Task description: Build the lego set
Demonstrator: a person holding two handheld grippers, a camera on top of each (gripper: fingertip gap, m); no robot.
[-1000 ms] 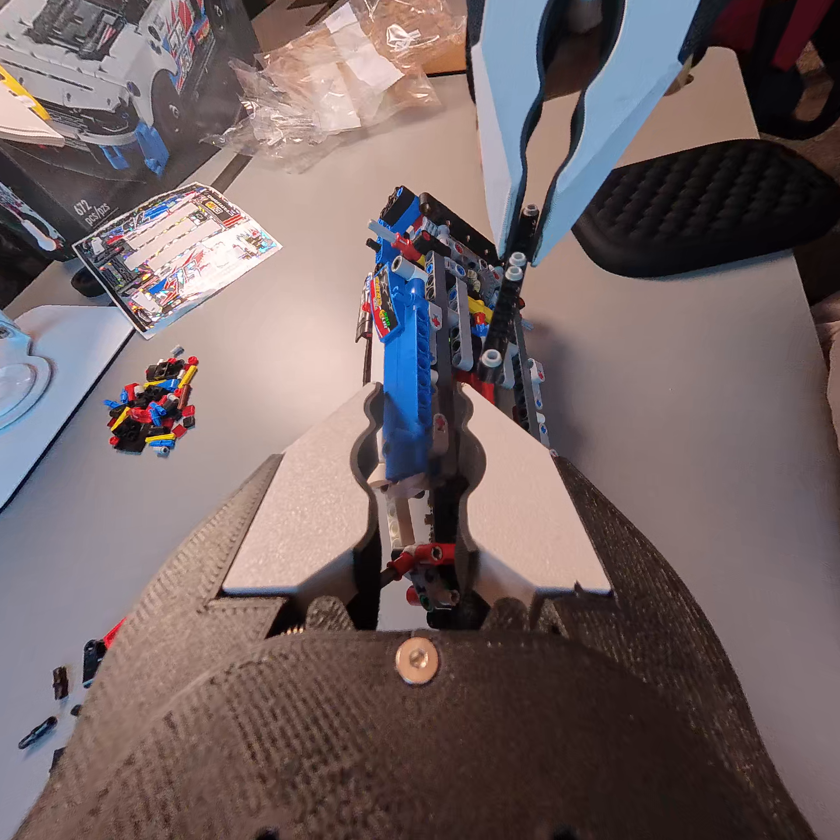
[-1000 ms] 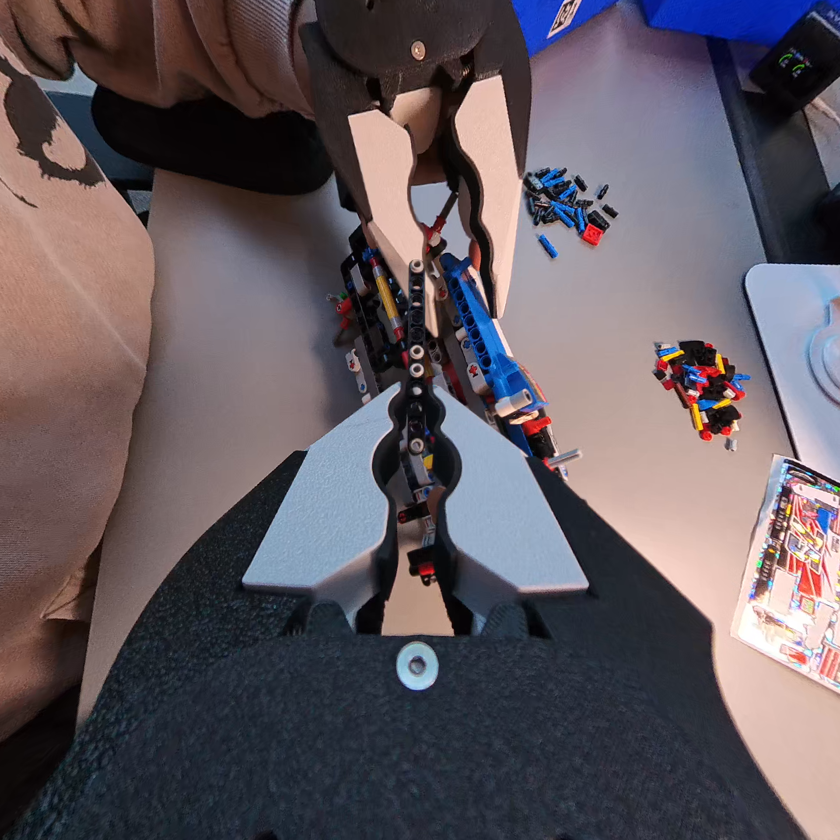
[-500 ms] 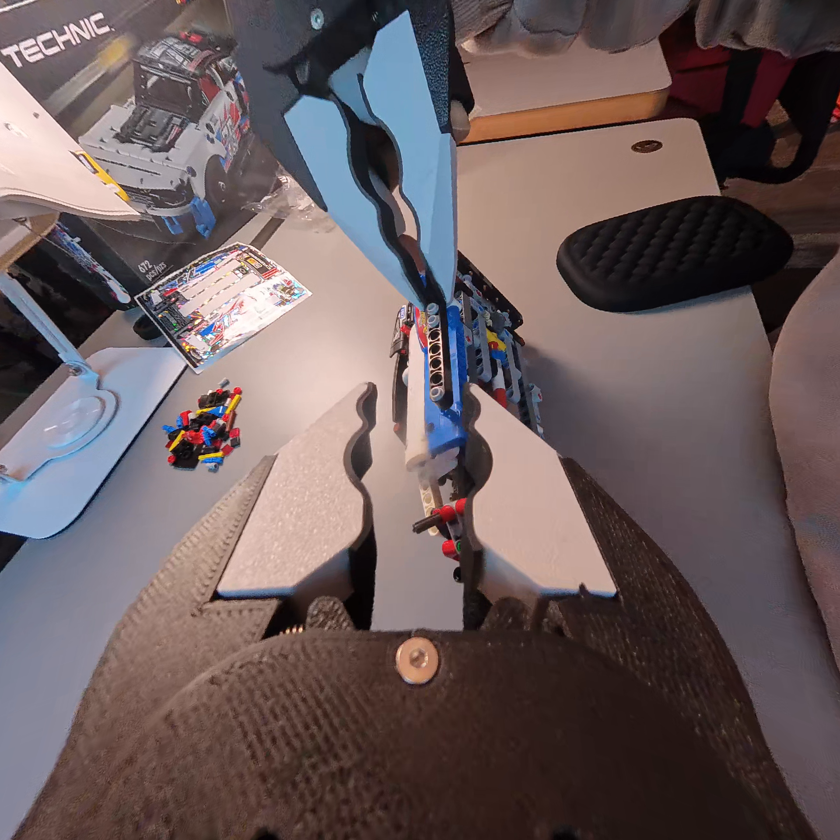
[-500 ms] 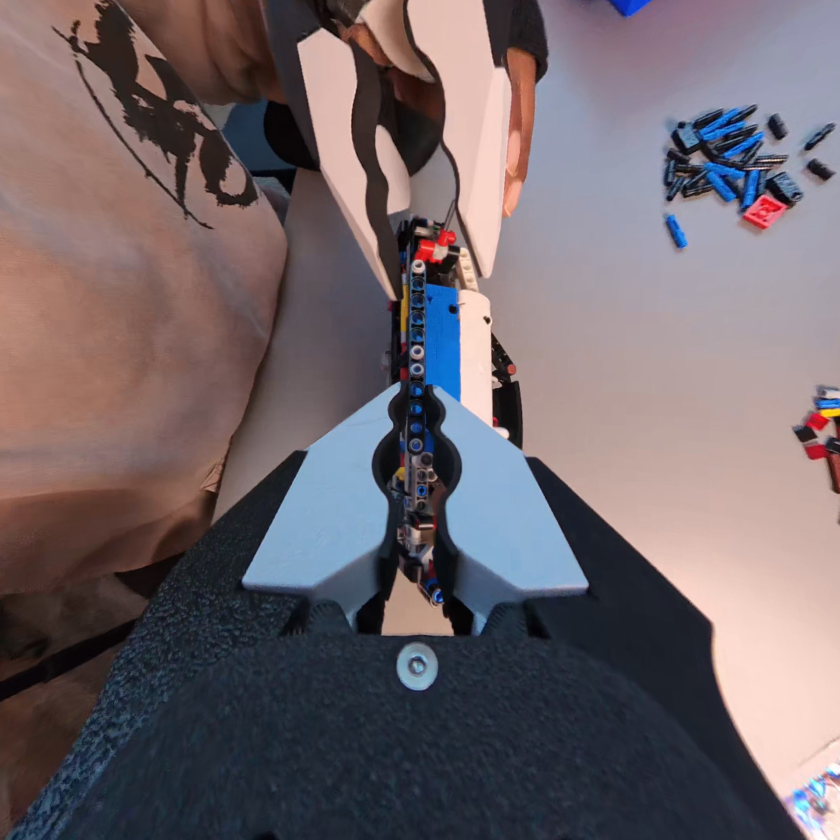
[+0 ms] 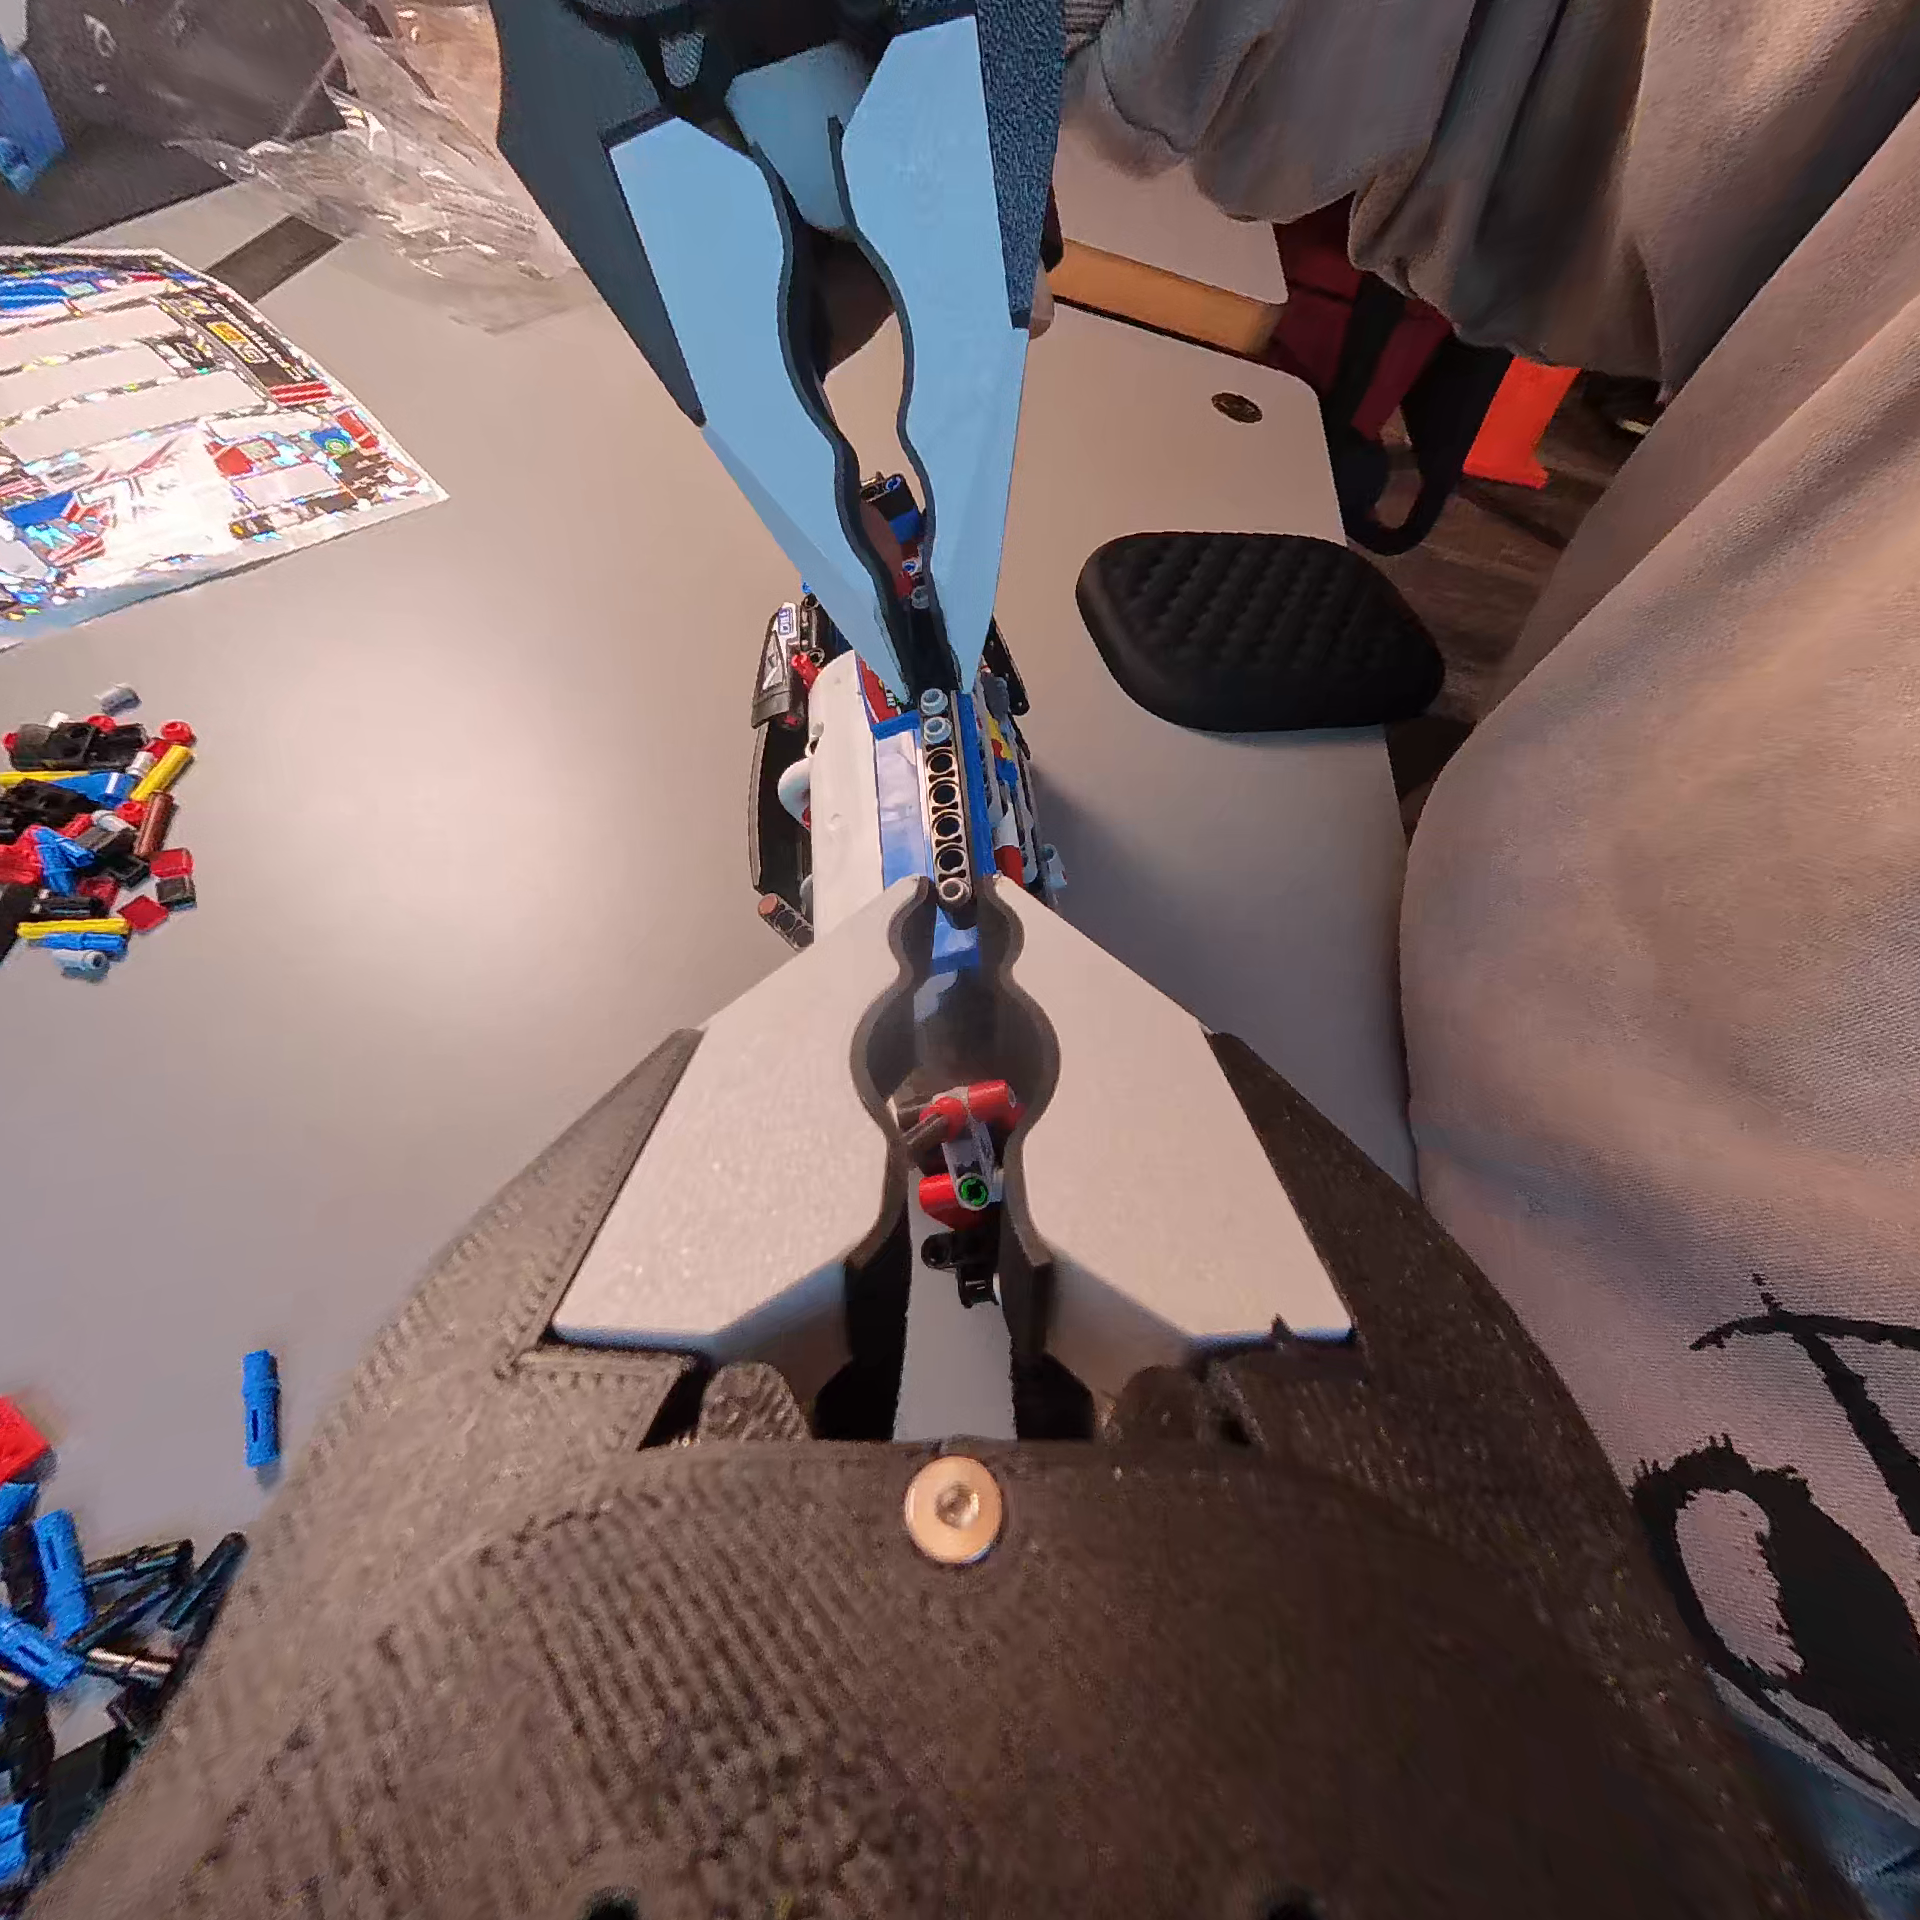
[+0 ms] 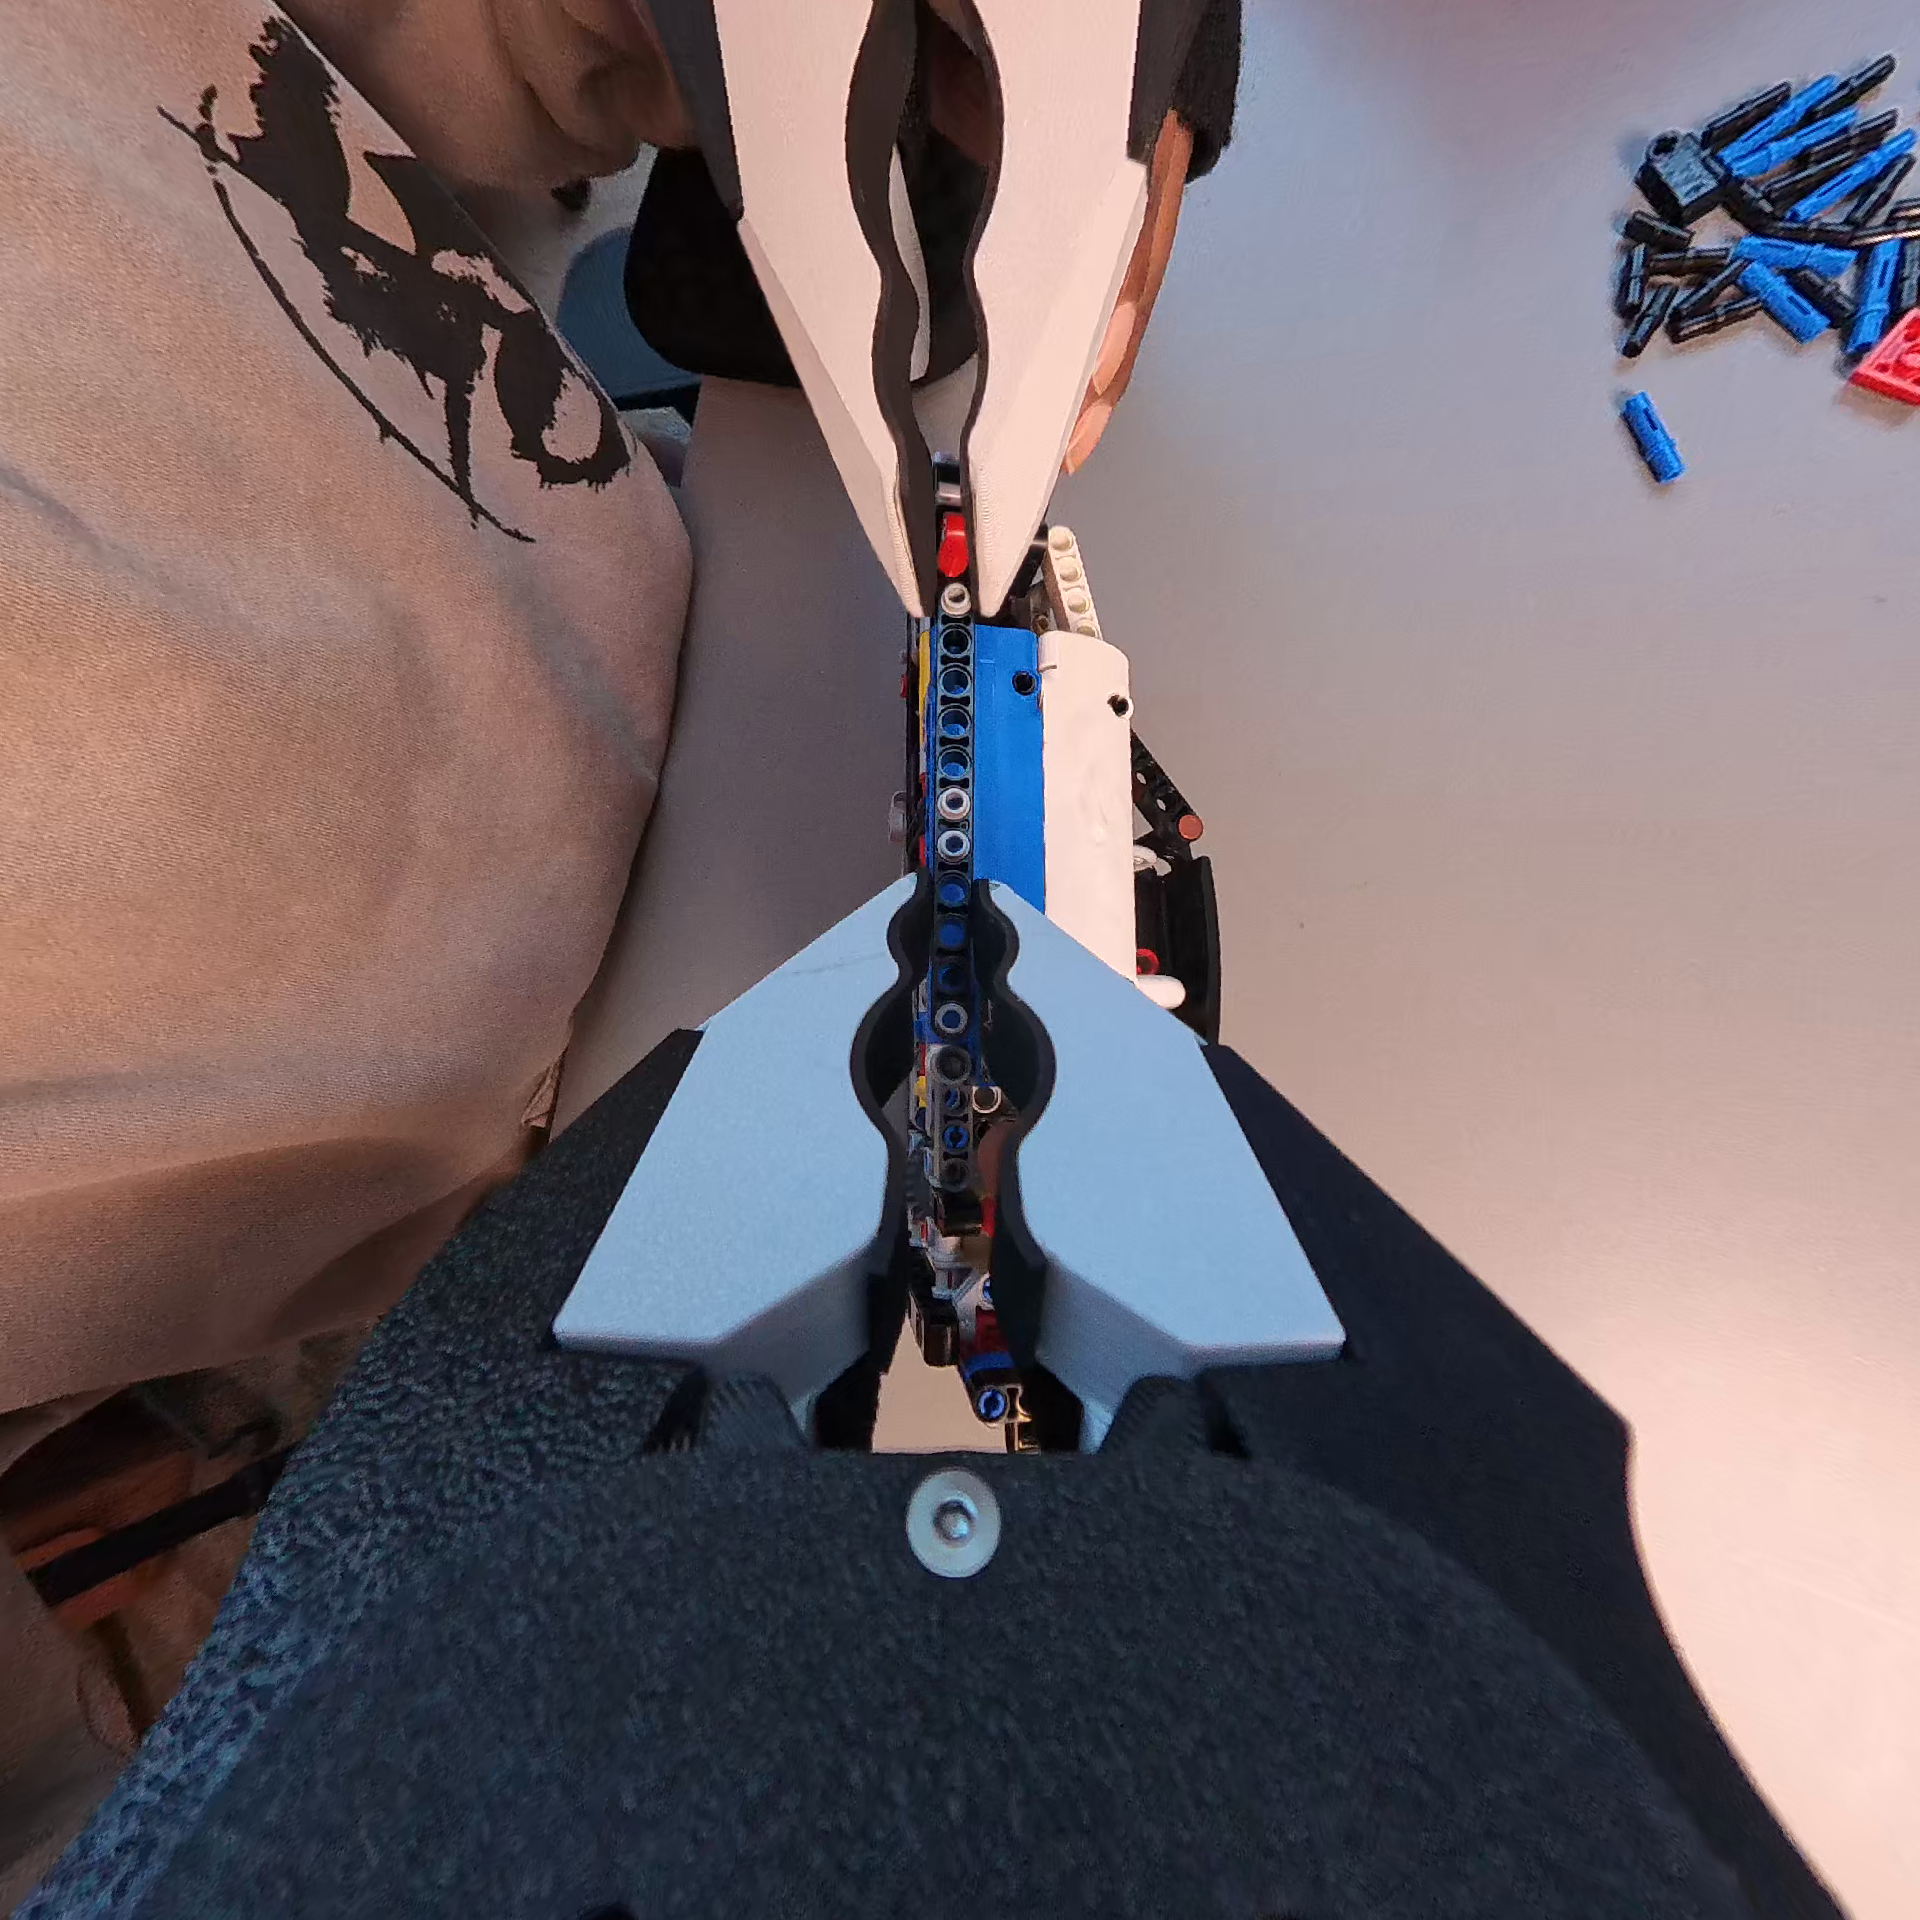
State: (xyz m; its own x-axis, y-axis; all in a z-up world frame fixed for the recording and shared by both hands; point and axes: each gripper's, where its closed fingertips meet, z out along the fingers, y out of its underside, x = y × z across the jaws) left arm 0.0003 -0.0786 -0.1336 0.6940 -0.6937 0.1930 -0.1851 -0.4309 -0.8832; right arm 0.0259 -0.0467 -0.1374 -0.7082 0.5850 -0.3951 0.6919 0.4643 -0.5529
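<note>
Lego model: part-built, blue/white/black, held between both grippers above the grey table; whether its underside touches the top can't be told. Along its upper edge runs a black beam w/ a row of holes, edge-on to both cams.

Left gripper: jaws nearly together, clamped on the near end of the model, tips at the beam's end. Right gripper: jaws also pinched on the beam, at the opposite end. Each shows in the other's view, tips closing on the far end, so the model is held end-to-end.

Risks, as a judgement:
- Both grips sit on one thin beam. Twist or pull between hands could pop it off its pins, or split the model.
- Grip is narrow; heavier blue/white body hangs off to one side, so the model may roll in the jaws.
- If one side lets go, the model pivots on the other and may drop.
- Small red bits sit between the left fingers; a harder squeeze might knock them loose.

Farther out: loose parts to the left, blue/black pins, sticker sheet, plastic bags, black armrest.
</note>
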